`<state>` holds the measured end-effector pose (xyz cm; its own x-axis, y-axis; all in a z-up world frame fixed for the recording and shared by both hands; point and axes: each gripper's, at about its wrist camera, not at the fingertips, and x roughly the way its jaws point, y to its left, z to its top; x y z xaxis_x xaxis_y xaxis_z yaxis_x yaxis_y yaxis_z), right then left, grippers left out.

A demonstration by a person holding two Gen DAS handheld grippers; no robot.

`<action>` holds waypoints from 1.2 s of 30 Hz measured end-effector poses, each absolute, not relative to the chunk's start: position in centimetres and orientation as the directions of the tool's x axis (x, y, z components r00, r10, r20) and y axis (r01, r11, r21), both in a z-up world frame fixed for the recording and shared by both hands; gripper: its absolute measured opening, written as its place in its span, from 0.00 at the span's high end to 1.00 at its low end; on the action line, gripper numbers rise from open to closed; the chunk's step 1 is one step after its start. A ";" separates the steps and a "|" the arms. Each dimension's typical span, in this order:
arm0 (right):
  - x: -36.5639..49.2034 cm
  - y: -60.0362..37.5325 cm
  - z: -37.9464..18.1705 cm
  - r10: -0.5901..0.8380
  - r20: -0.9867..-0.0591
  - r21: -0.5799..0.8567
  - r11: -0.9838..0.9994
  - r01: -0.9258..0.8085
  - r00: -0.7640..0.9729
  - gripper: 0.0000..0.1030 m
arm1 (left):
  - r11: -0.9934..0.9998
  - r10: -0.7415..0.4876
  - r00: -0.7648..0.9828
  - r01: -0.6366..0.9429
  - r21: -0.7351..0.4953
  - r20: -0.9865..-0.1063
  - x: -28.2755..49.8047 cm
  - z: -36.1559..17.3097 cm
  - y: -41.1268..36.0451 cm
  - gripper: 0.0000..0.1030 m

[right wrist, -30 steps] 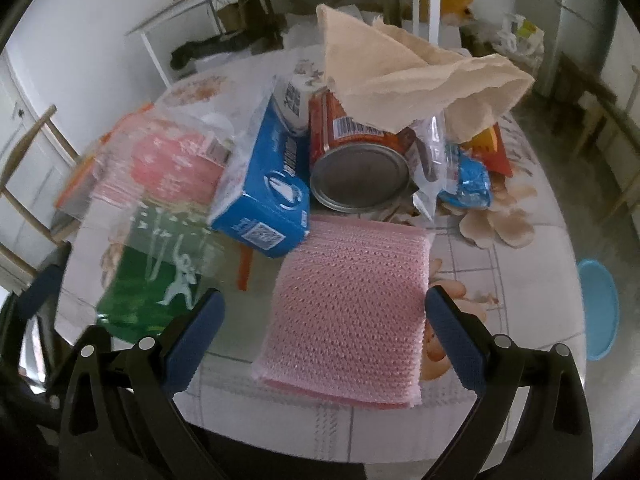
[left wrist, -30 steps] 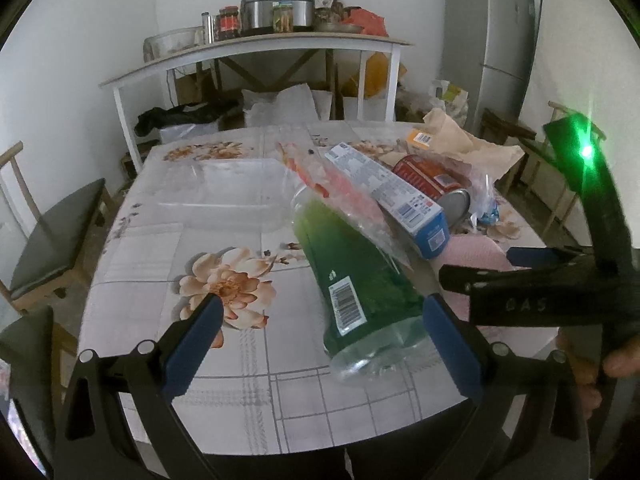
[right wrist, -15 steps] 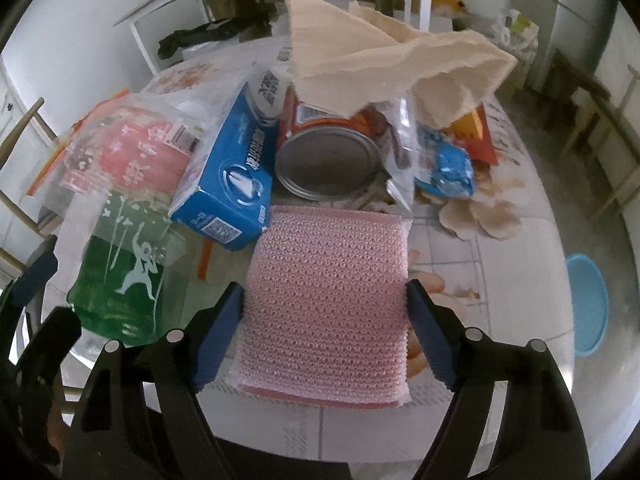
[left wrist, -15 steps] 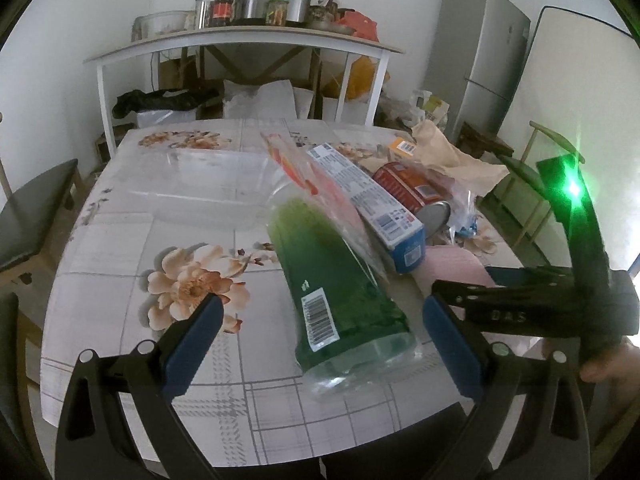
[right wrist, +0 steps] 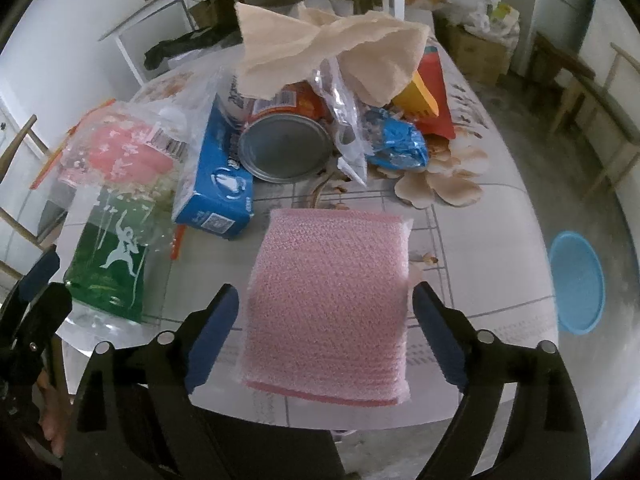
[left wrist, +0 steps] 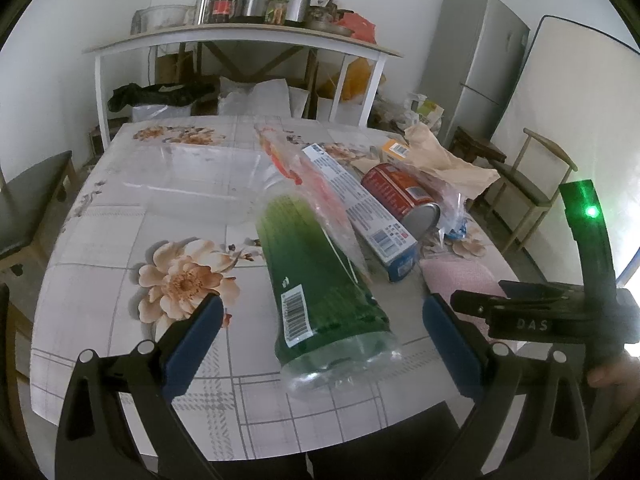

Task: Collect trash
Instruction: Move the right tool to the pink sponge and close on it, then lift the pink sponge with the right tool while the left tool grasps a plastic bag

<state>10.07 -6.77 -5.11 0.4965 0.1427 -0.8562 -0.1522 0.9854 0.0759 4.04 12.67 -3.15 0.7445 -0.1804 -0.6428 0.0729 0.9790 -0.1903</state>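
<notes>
1. We are at the start of the job, we think; all the trash lies on the flowery table [left wrist: 120,248], and we see nothing put away yet.
2. Our right gripper [right wrist: 324,312] sits around the pink sponge [right wrist: 332,296]; its jaws have just been opening a bit, with the sponge between them; the blue pads stand just beside the sponge's edges and do not seem to squeeze it, so it is not picked up.
3. Our left gripper [left wrist: 320,320] is wide open with the bottom end of the green bottle [left wrist: 320,280] between its pads; the pads are well apart from it.
4. Left to collect: the blue box [right wrist: 216,184], the red can [right wrist: 284,140], the brown paper [right wrist: 332,48], the blue wrapper [right wrist: 400,144] and the clear bags.
5. We cannot see a bin; the clear tub [left wrist: 188,184] near the far side of the table may be where things go.
</notes>
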 end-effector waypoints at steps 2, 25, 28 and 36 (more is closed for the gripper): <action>10.4 -5.7 -5.2 0.139 -0.853 0.065 0.985 -0.162 0.502 0.13 | 0.979 -0.179 0.745 0.071 -0.190 -0.642 4.0 -3.1 12.7 0.05; 10.6 -6.7 -6.4 0.131 -0.833 0.089 0.991 -0.104 0.537 0.25 | 0.901 -0.330 0.785 0.097 -0.422 -0.524 6.3 -0.2 16.7 0.11; 10.6 -6.8 -6.6 0.135 -0.830 0.094 0.990 -0.104 0.541 0.26 | 0.891 -0.341 0.777 0.088 -0.446 -0.528 7.6 -0.2 16.6 0.23; 10.5 -7.1 -6.7 0.142 -0.822 0.104 0.990 -0.100 0.552 0.27 | 0.875 -0.353 0.743 0.048 -0.481 -0.569 10.2 -1.4 16.7 0.72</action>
